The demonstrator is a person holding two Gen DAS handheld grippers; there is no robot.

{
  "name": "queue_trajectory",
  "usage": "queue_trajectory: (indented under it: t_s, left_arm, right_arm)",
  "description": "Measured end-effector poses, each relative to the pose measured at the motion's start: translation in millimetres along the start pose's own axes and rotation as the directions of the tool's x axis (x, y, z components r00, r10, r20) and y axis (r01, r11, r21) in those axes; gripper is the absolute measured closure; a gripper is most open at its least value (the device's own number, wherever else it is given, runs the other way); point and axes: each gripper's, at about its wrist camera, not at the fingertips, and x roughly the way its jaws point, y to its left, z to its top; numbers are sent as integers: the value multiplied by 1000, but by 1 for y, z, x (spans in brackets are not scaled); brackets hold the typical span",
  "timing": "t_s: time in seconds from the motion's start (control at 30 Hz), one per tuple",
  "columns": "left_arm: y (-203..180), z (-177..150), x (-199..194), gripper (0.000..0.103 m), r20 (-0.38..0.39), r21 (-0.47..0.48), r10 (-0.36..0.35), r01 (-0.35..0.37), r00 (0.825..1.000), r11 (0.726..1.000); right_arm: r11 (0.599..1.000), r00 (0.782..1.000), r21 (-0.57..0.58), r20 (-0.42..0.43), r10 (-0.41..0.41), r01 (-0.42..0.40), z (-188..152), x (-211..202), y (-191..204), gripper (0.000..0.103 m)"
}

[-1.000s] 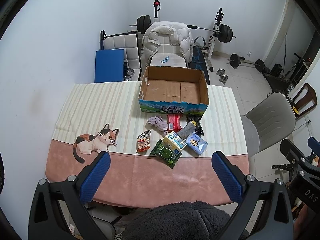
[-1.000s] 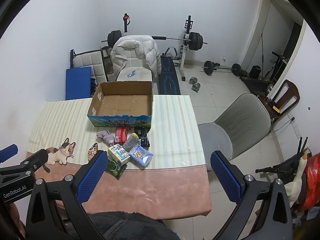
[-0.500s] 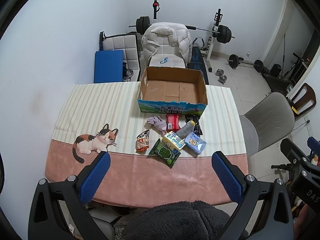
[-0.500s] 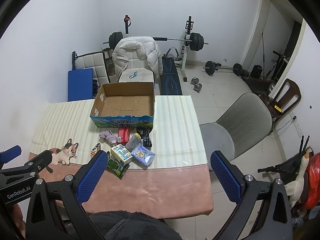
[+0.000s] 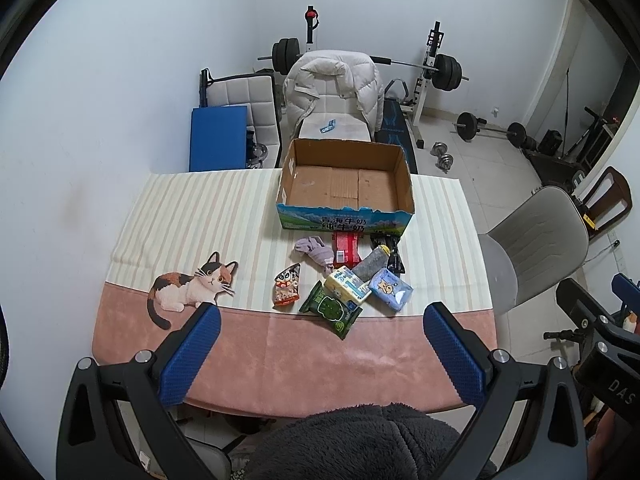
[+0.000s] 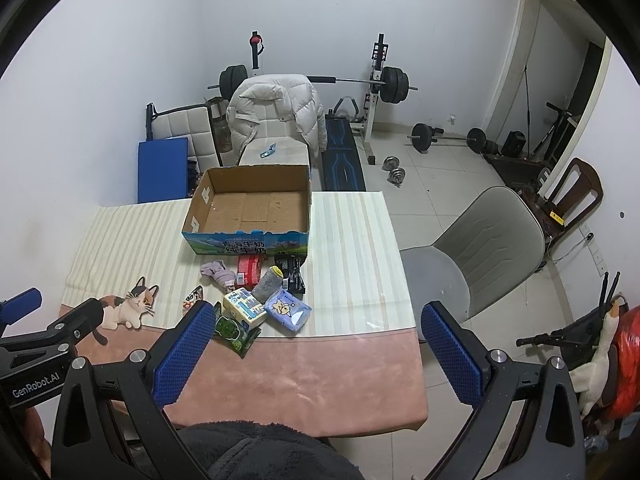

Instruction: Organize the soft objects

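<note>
An empty cardboard box (image 5: pixel 346 188) (image 6: pixel 252 210) stands at the table's far side. In front of it lies a cluster: a purple cloth (image 5: pixel 316 250) (image 6: pixel 218 272), a red packet (image 5: pixel 346 246), a black packet (image 5: pixel 390 252), a grey roll (image 5: pixel 370 266) (image 6: pixel 269 280), a yellow pack (image 5: pixel 347 286) (image 6: pixel 244 306), a blue tissue pack (image 5: pixel 390 290) (image 6: pixel 287 310), a green pack (image 5: pixel 330 310) (image 6: pixel 232 330) and a cat snack bag (image 5: pixel 286 290). My left gripper (image 5: pixel 320 344) is open, high above the near edge. My right gripper (image 6: pixel 314 340) is open, empty, above the table's near right.
The tablecloth (image 5: pixel 208 216) bears a printed cat (image 5: pixel 192 290). A grey chair (image 5: pixel 536 248) (image 6: pixel 480 248) stands right of the table. A jacket-draped chair (image 5: pixel 332 92), a blue pad (image 5: pixel 218 138) and a weight bench (image 6: pixel 344 160) are behind it.
Both grippers have drifted slightly, so the table and box sit a little differently in the views. Nothing on the table has moved. Both grippers stay open.
</note>
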Motion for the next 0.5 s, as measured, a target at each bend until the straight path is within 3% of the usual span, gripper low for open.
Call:
queue_trajectory:
  t_s: [0.5]
  left_arm:
    - [6, -6, -4, 0, 22, 0, 4, -4, 1000, 1000]
  right_arm:
    - [1000, 1000, -3, 5, 19, -19, 1, -2, -2, 0]
